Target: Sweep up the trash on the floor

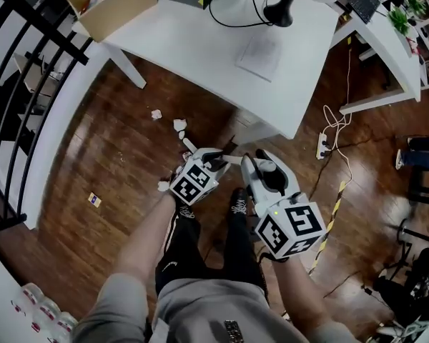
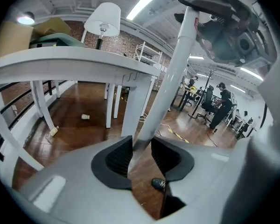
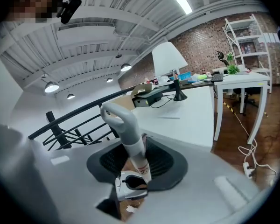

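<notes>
Crumpled paper scraps [image 1: 156,113] [image 1: 179,126] [image 1: 164,186] and a small card [image 1: 94,200] lie on the dark wood floor in front of my feet. My left gripper [image 1: 216,160] is shut on a long white pole [image 2: 170,78], which runs up between its pads [image 2: 115,158]. My right gripper [image 1: 253,164] is shut on a pale handle with a hooked top [image 3: 123,125]; a grey clip [image 3: 130,185] sits on it just below the pads. The lower ends of both tools are hidden. A paper cup [image 2: 85,117] lies under the desk.
A white desk [image 1: 200,41] stands just beyond the scraps, with a cardboard box [image 1: 114,2] on its left end. A black railing [image 1: 14,84] borders the left. A power strip with cable [image 1: 322,145] and striped tape [image 1: 332,206] lie to the right. My shoe [image 1: 239,202] is below the grippers.
</notes>
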`<action>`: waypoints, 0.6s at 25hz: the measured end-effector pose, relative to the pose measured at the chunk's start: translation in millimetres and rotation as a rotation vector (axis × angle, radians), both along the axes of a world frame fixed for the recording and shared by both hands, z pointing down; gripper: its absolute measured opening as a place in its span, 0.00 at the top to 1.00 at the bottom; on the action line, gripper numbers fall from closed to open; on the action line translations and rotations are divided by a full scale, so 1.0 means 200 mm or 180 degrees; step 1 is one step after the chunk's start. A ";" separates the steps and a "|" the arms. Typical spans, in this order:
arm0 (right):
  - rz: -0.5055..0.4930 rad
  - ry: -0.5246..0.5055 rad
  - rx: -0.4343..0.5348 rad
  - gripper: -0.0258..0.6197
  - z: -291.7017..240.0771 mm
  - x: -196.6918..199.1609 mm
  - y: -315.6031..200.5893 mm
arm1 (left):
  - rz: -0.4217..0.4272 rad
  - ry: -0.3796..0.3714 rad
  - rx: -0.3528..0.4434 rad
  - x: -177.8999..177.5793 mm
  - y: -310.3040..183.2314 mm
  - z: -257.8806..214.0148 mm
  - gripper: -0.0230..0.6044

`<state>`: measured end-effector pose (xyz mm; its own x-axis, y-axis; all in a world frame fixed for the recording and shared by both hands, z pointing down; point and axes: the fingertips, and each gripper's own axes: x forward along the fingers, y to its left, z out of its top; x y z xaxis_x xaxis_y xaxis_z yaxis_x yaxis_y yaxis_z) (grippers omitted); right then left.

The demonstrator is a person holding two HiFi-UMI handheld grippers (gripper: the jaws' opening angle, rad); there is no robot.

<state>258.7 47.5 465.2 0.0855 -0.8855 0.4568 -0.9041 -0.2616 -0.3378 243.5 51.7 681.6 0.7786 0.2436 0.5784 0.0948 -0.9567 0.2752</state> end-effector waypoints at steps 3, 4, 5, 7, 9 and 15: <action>-0.0118 -0.0079 0.0005 0.80 0.01 -0.18 -0.06 | -0.0062 -0.0066 0.0012 -0.20 -0.06 0.01 0.76; -0.0152 -0.0112 0.0006 0.80 0.02 -0.24 -0.08 | -0.0083 -0.0094 0.0019 -0.27 -0.08 0.01 0.76; -0.0183 -0.0150 0.0003 0.80 0.03 -0.29 -0.09 | -0.0101 -0.0125 0.0029 -0.33 -0.09 0.02 0.76; -0.0239 -0.0239 -0.0006 0.80 0.06 -0.39 -0.11 | -0.0144 -0.0192 0.0058 -0.47 -0.12 0.04 0.76; -0.0293 -0.0341 -0.0017 0.80 0.10 -0.50 -0.15 | -0.0207 -0.0257 0.0095 -0.61 -0.16 0.07 0.76; -0.0547 -0.0588 -0.0046 0.80 0.22 -0.86 -0.34 | -0.0430 -0.0574 0.0137 -1.07 -0.35 0.16 0.76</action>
